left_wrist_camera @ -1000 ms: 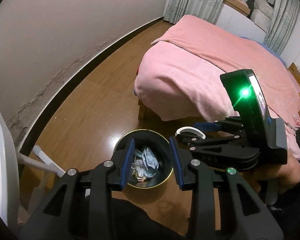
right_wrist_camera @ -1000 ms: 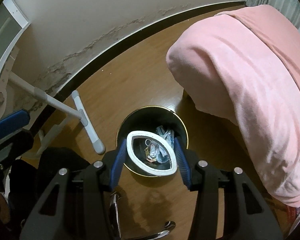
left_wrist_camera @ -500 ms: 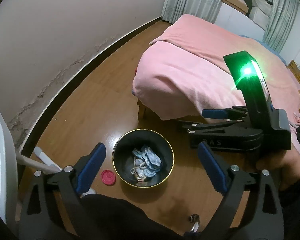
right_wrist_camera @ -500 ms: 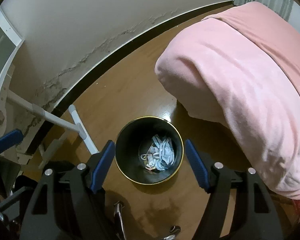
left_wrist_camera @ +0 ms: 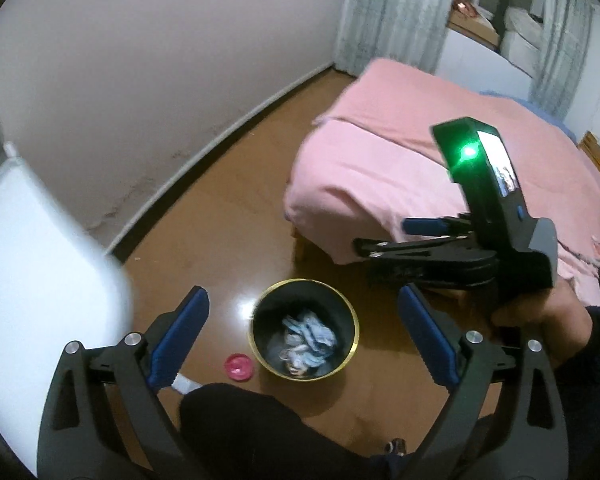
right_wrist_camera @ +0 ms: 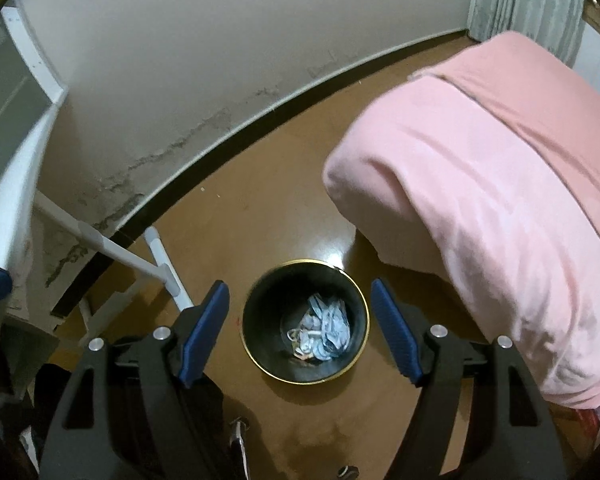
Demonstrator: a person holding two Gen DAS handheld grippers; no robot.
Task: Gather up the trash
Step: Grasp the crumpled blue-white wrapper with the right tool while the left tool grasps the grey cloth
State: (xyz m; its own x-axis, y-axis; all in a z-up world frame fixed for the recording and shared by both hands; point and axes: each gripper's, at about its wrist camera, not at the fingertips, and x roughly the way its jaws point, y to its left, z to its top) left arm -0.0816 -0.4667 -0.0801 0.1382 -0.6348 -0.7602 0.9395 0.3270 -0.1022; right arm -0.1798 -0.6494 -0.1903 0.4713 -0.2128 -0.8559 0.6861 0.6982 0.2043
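A bedroom with a glossy brown wood floor (right_wrist_camera: 284, 184), a scuffed pale wall with a dark skirting, and a bed (right_wrist_camera: 500, 184) under a pink blanket fills both views. On the floor near the bed's corner stands a round black bin (right_wrist_camera: 305, 322) with a gold rim, upright, its mouth facing straight up at the cameras. At its bottom lies a crumpled heap of pale blue and white trash (right_wrist_camera: 324, 330); it looks like soft paper or cloth, but the detail is too small to say more. Just beside the bin, on the floor, lies a small pink lid (left_wrist_camera: 239, 367), flat side up; it shows only in the left view. The left gripper (left_wrist_camera: 300, 340) hangs above the bin with its blue pads spread wide and nothing between them, and the right gripper (right_wrist_camera: 300, 330) is likewise wide apart and empty, framing the bin from above. The lid is probably the next piece to collect. It is likely light, stiff plastic, thin and low to the floor, so it may slide on the polished wood; a pinch across its rim, pads on opposite edges, seems the surest hold. Being round, it has no long axis, so any approach angle should serve. A white rack leg (right_wrist_camera: 162, 264) stands well clear of it.
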